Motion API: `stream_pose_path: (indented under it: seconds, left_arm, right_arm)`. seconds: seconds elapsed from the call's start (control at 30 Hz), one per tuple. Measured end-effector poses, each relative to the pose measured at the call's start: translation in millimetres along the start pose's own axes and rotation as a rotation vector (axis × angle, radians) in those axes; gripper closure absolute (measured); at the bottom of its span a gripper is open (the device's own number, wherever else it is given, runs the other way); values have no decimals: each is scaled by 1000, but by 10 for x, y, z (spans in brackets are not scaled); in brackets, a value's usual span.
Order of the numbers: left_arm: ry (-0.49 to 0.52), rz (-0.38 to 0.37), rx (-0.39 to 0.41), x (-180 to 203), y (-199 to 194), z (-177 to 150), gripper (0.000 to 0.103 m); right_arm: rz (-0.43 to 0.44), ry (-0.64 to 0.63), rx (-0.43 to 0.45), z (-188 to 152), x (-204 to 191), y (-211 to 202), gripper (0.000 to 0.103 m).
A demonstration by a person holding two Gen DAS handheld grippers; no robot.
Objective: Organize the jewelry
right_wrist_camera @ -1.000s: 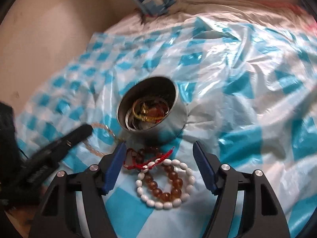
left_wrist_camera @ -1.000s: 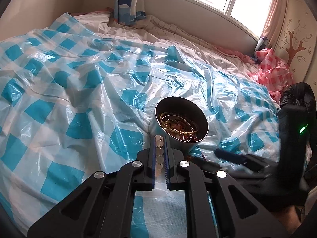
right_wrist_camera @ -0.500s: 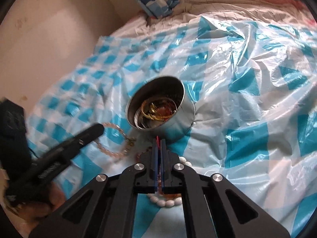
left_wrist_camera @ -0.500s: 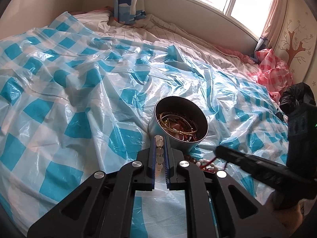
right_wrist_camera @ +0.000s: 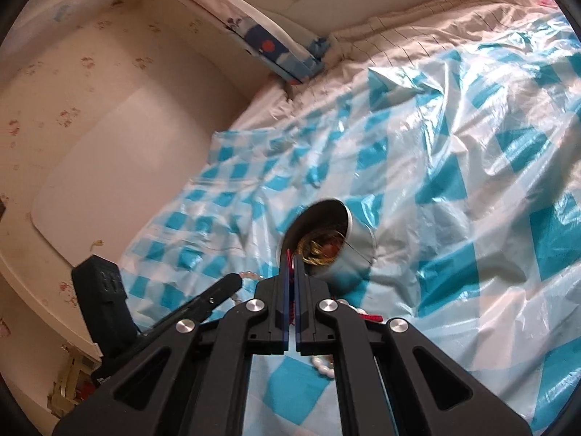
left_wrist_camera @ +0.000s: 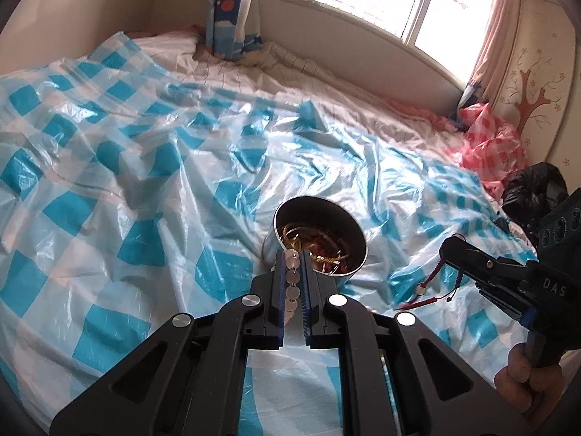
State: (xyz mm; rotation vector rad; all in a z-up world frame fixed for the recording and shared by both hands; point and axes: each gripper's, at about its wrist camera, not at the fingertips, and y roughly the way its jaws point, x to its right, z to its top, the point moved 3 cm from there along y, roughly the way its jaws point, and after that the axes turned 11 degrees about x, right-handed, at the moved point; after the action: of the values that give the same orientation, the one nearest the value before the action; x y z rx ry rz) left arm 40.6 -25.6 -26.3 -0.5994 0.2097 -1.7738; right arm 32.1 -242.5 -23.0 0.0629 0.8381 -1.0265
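R gripper up w/ red cord bracelet

We count one round metal tin, two grippers, the left gripper and the right gripper, one pale bead bracelet, one red cord bracelet, and one white bead bracelet.

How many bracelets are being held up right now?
2. The left gripper pinches a pale bead bracelet by the tin; the right gripper pinches a red cord bracelet. More lie underneath, partly hidden.
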Motion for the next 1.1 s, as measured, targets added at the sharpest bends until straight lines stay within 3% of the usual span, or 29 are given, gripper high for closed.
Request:
stream_pose_path:
  seconds: [0.47, 1.1]
  left_arm:
    - [-4, -85, 86, 118, -166, 100, 96]
    - [15, -73, 86, 142, -48, 131, 96]
  right_arm:
    - [57, 8, 49, 84, -59, -103, 100]
    - [110, 24, 68, 198, -131, 20, 100]
